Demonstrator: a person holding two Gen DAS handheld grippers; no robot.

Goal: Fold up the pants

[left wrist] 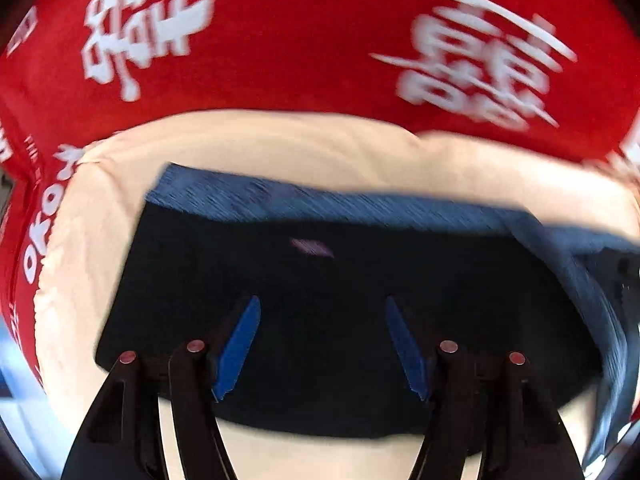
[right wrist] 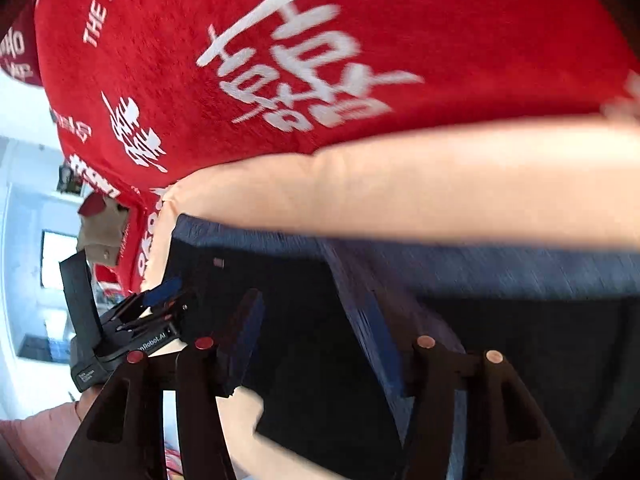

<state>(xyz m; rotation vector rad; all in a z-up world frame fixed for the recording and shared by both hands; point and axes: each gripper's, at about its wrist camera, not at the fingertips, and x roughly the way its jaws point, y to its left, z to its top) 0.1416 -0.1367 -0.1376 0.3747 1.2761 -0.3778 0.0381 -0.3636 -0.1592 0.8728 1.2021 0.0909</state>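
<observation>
L claw spread wide over dark pants.

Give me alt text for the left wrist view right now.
The left tool, fingers spread open, hovers over dark navy pants folded into a rectangle, blue waistband at the far edge. The pants lie on a cream cushion atop a red cloth with white characters.

Between our left gripper's spread fingers only the folded dark pants lie, cream cloth beyond, while the pants' raised blue fold crosses our right gripper's gap.
</observation>
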